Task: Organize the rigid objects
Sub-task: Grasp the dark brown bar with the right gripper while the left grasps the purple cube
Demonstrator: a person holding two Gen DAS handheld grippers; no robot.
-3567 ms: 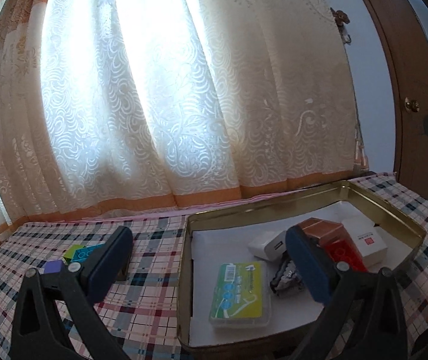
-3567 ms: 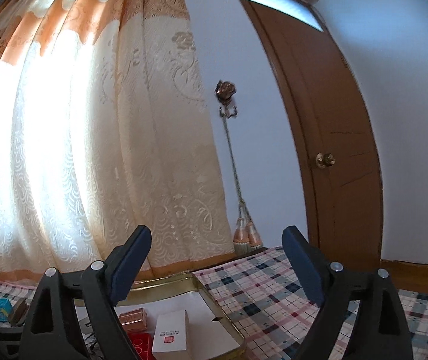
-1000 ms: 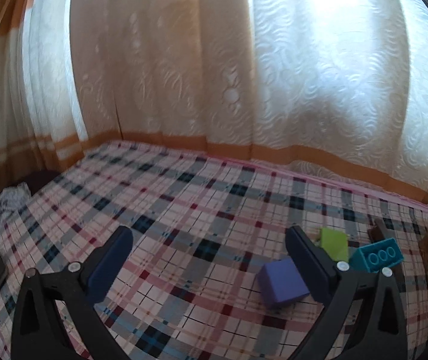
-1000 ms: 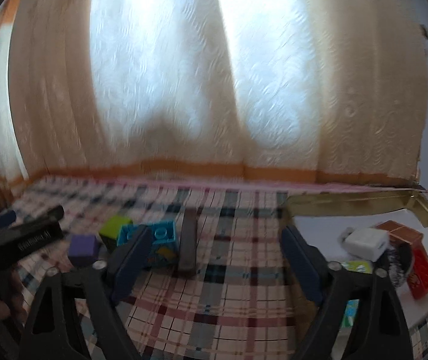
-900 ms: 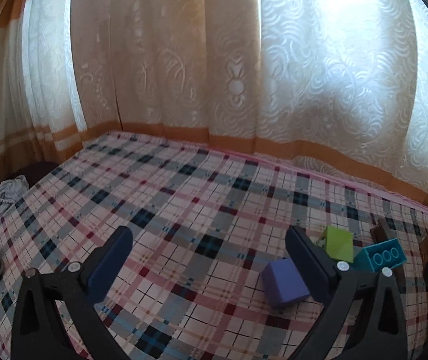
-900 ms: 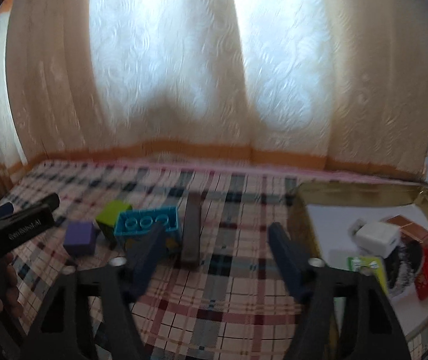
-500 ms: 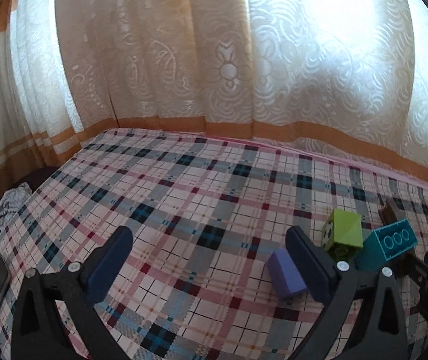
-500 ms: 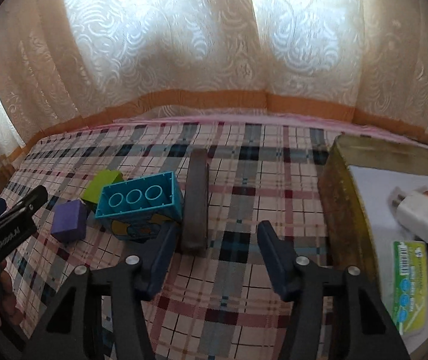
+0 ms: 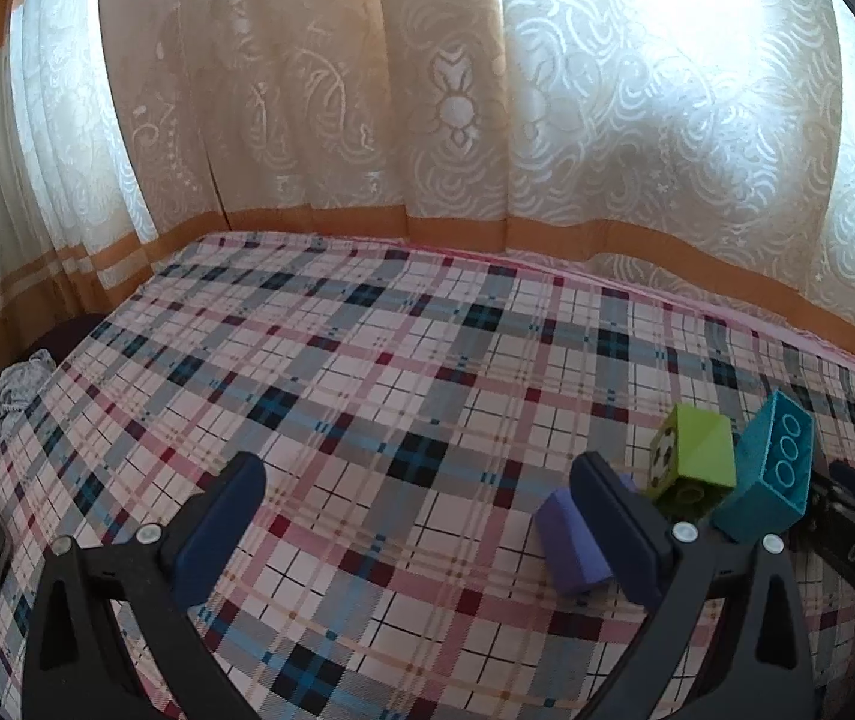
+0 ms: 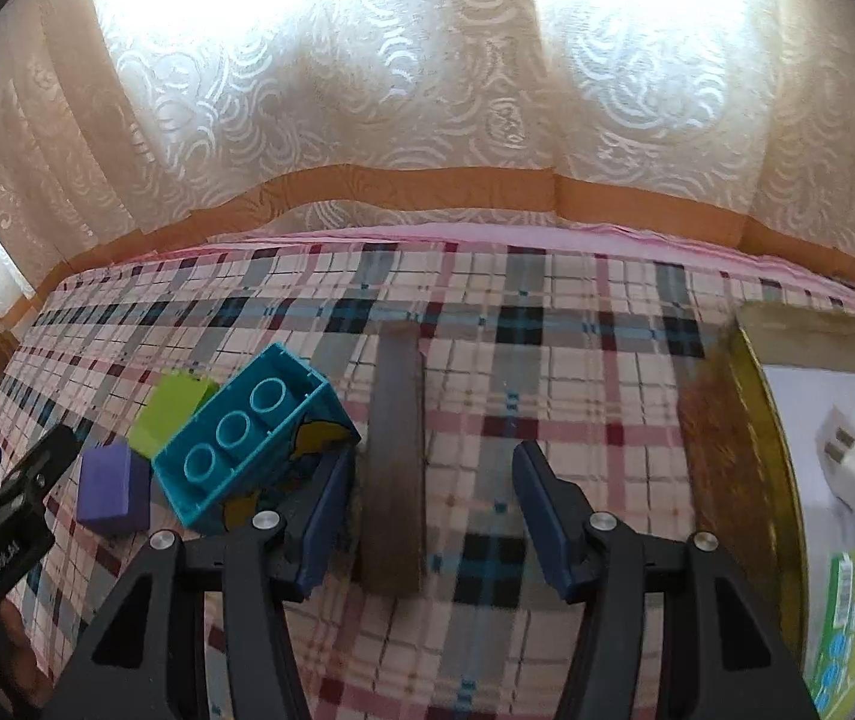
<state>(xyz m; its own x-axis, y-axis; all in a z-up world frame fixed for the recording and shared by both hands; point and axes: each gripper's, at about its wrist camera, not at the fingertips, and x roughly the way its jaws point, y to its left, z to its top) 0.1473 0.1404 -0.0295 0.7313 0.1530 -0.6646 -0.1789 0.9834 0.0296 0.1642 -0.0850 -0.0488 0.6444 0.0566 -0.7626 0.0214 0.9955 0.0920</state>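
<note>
Right tool [image 10: 430, 516] half-open around brown bar [image 10: 394, 450], not gripping, left pad crowding teal brick [image 10: 253, 426], likely to shove it; left tool [image 9: 421, 531] wide open, empty.

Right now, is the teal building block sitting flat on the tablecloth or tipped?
Tipped. The teal building block leans with its hollow underside and three round tubes facing up and outward, propped beside the green block.

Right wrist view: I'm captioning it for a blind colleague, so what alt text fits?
The right gripper straddles a dark flat bar lying on a plaid tablecloth, fingers not touching it. Teal brick, green block and purple block sit left; gold tin right.
</note>
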